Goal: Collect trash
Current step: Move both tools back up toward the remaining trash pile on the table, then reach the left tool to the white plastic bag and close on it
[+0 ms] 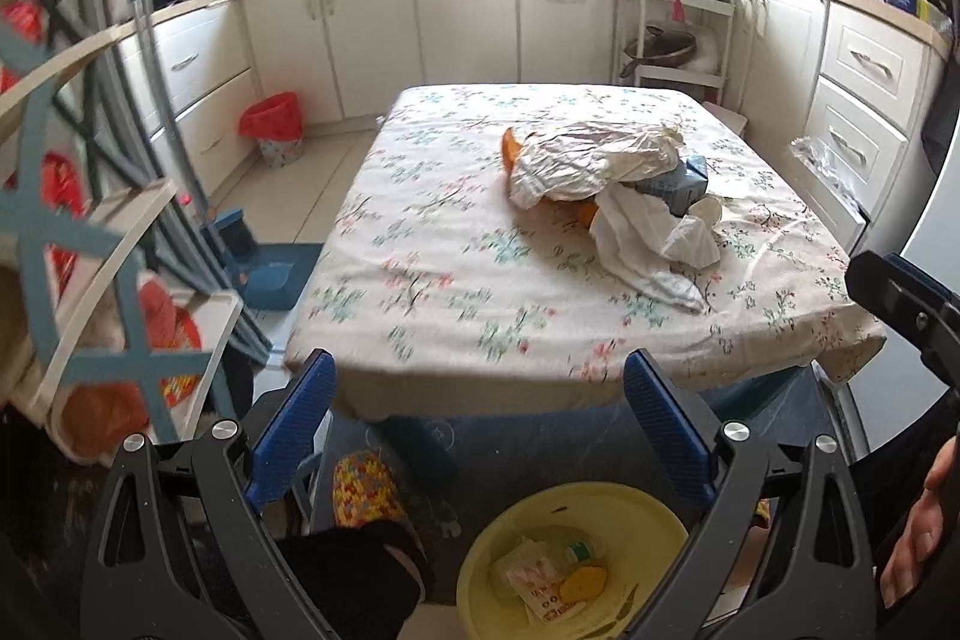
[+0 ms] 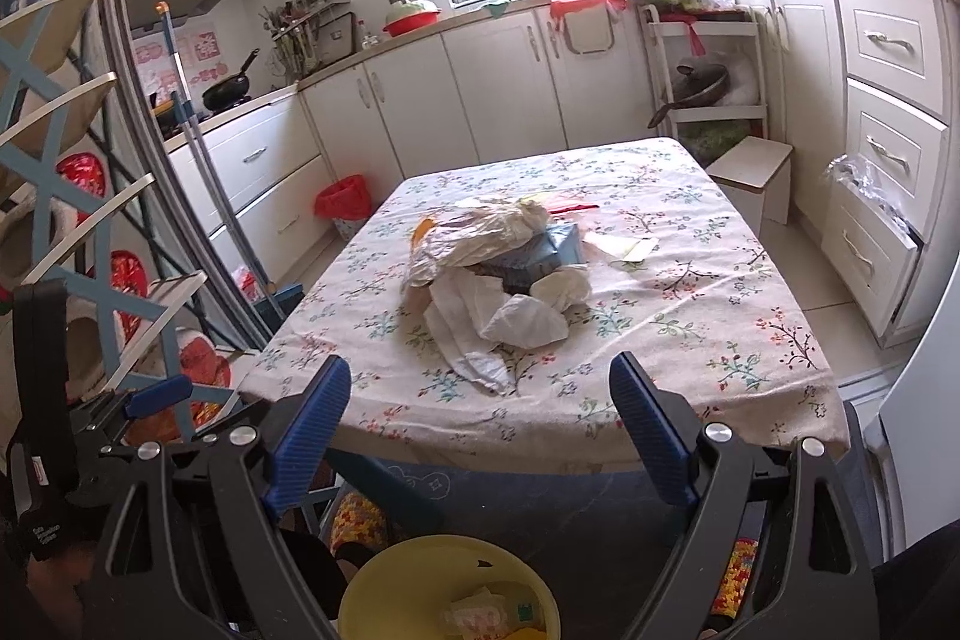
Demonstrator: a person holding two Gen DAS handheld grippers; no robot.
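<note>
Trash pile (image 2: 504,286) sits mid-frame on table (image 2: 690,340), yellow bin (image 1: 576,562) bottom centre part-filled; left gripper (image 1: 480,394) and right gripper (image 2: 480,400) both released, empty — next: reach in, grab another piece.

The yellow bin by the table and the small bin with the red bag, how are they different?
The yellow bin is plain yellow with no liner; the small bin is patterned and lined with a red bag. The yellow bin sits at the table's near edge, below both tools; the small bin stands across the floor by the cabinets. The yellow bin visibly holds trash; the small bin's contents are unclear. Both stand upright.
</note>
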